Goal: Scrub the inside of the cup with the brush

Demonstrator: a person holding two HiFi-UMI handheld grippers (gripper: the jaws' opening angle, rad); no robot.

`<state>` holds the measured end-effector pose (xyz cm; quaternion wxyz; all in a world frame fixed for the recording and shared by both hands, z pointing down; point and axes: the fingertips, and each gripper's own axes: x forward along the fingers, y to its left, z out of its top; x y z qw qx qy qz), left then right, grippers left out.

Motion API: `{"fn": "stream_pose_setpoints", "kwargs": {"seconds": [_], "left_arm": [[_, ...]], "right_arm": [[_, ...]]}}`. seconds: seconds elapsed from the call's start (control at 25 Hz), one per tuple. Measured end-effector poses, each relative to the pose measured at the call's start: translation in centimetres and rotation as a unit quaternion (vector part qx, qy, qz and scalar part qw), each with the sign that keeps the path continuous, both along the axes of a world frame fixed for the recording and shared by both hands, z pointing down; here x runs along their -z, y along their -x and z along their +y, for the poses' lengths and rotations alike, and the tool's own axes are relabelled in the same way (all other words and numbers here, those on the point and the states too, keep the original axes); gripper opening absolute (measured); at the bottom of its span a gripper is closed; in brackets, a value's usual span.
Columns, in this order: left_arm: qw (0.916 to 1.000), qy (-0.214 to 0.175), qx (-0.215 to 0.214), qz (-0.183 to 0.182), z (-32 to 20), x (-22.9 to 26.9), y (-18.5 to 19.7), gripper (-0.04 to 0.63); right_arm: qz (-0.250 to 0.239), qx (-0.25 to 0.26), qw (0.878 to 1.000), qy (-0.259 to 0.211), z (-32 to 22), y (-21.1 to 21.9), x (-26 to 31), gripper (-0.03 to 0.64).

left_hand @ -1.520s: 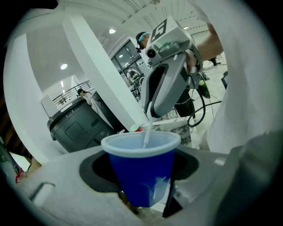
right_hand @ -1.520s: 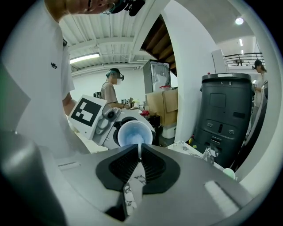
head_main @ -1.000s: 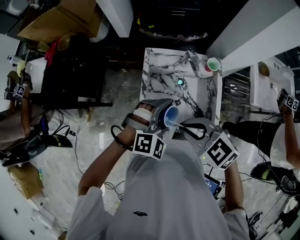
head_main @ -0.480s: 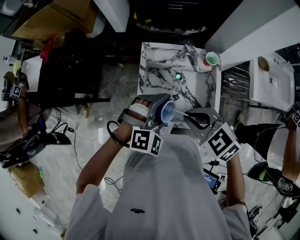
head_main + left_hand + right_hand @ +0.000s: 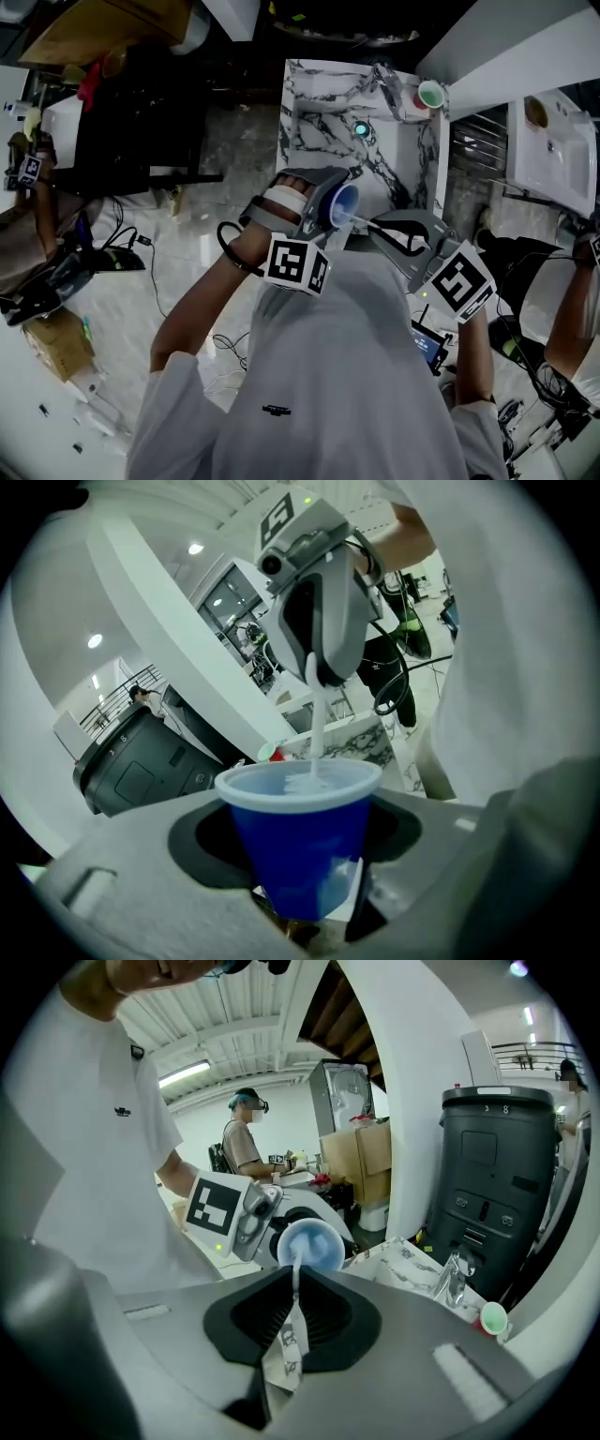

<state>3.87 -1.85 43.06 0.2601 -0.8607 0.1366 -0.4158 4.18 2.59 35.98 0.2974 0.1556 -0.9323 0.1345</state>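
Note:
My left gripper (image 5: 323,214) is shut on a blue cup (image 5: 341,206) with a white rim, held on its side above the near edge of the sink; the cup (image 5: 300,841) stands between the jaws in the left gripper view. My right gripper (image 5: 386,232) is shut on a white brush (image 5: 292,1321) by its thin handle. The brush (image 5: 317,726) reaches into the cup's mouth, with its bristle head inside. In the right gripper view the cup (image 5: 309,1244) faces me with the brush head in it.
A marble-patterned sink (image 5: 314,141) with a tap (image 5: 386,94) and a green drain (image 5: 361,130) lies ahead. A red-and-green cup (image 5: 430,95) stands at its far right corner. A black bin (image 5: 497,1176) stands behind the sink. Other people work at both sides.
Both grippers shifted slightly right and toward the sink with the cup and brush still together. The brush stays in the cup.

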Motion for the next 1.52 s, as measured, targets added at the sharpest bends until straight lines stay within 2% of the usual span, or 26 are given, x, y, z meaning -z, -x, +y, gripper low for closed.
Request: {"fn": "stream_pose_setpoints", "kwargs": {"seconds": [0.28, 0.44, 0.76, 1.16, 1.32, 1.52], "left_arm": [[0.9997, -0.020, -0.008, -0.010, 0.8, 0.2, -1.0, 0.297], [0.9997, -0.023, -0.003, -0.003, 0.8, 0.7, -0.9, 0.297], [0.9998, -0.022, 0.001, 0.003, 0.3, 0.8, -0.8, 0.297], [0.9999, -0.006, 0.014, 0.005, -0.1, -0.2, -0.2, 0.298], [0.9999, -0.004, 0.014, -0.001, 0.1, -0.7, -0.3, 0.298], [0.9995, -0.024, 0.000, -0.022, 0.9, -1.1, -0.5, 0.298]], "right_arm": [[-0.031, -0.095, 0.995, 0.002, -2.7, -1.1, -0.1, 0.029], [-0.009, -0.115, 0.993, 0.006, -2.8, -1.6, -1.1, 0.032], [0.038, -0.081, 0.996, 0.020, -1.0, -1.0, -3.1, 0.028], [0.017, -0.051, 0.998, 0.045, 0.4, 0.6, -2.9, 0.028], [0.011, -0.041, 0.999, 0.032, 0.4, 1.2, -2.3, 0.028], [0.002, -0.051, 0.999, 0.006, -1.0, 1.1, -1.1, 0.028]]}}
